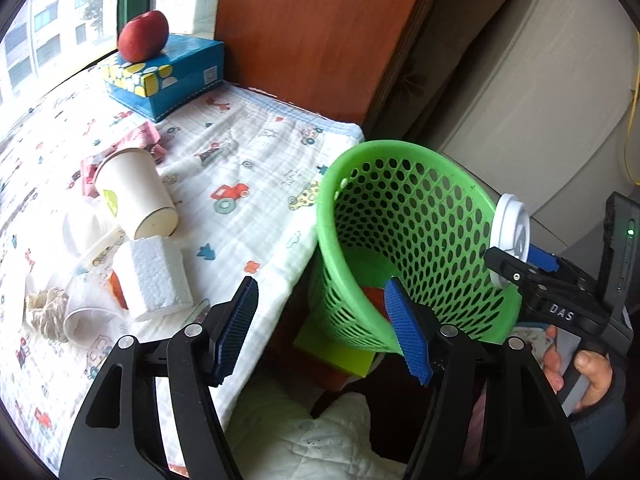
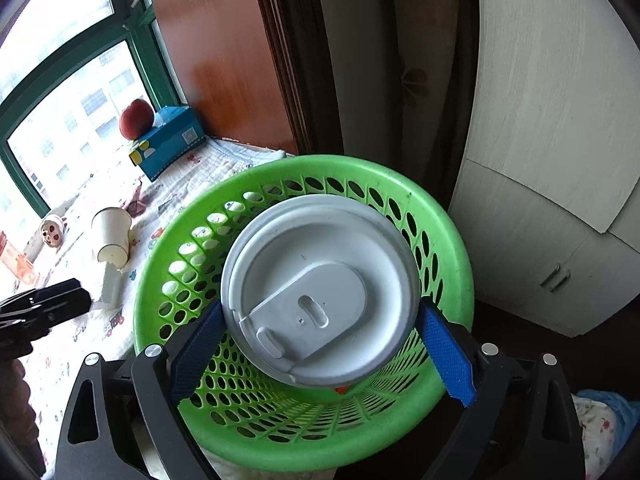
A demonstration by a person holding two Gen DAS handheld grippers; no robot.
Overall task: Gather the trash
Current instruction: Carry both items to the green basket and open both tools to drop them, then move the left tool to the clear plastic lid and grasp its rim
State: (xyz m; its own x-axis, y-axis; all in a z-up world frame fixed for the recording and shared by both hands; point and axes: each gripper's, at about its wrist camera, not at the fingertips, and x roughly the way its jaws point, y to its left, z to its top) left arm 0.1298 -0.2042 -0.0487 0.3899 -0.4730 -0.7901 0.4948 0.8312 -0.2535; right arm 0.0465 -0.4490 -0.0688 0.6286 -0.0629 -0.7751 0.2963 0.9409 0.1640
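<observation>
White plastic cup lid [image 2: 320,292], clamped in right gripper [image 2: 320,344], over green basket [image 2: 456,240]; left gripper [image 1: 320,332] open, empty.

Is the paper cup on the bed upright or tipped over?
Tipped over. The paper cup lies on its side on the printed blanket, its base facing the camera, resting against the foam block.
</observation>
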